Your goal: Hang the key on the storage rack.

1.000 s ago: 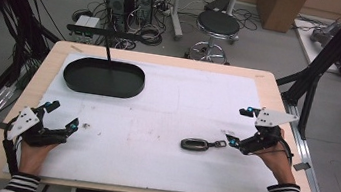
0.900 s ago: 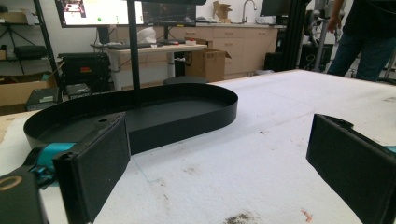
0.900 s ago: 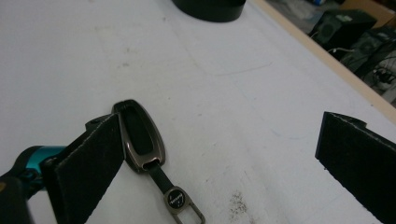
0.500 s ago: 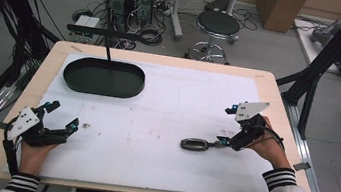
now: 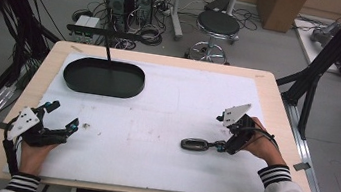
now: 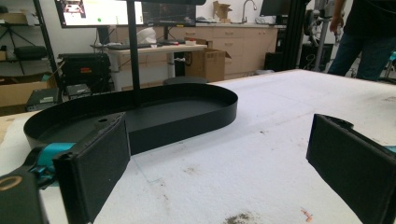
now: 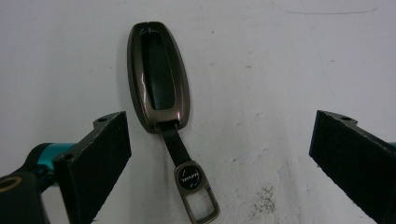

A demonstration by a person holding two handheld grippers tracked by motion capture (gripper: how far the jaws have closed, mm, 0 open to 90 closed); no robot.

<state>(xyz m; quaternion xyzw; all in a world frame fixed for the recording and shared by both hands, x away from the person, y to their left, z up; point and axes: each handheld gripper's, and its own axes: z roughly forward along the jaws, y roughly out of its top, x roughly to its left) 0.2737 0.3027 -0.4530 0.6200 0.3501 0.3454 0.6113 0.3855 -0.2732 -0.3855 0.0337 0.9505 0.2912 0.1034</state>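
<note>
- Key fob [image 7: 159,77]: glossy bronze-brown shell, black centre panel, black strap, bronze clip.
- Tray [image 5: 104,77]: plain matt black, beyond the fob.
- Table [image 5: 165,115]: white sheet with faint brown specks, pale wood rim.
- Grippers [image 5: 224,145] [image 5: 60,128]: black with teal joints, grey plates.
- Sleeves [image 5: 276,174]: black-and-white stripes.

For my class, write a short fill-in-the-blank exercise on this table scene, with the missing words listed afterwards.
1. The key fob lies on the white table cover in front of the ____ gripper.
2. The black oval tray holds ____.
3. The fingers of the gripper by the key fob are ____.
4. The left gripper points towards the ____.

Missing words: right; nothing; open; tray
</note>
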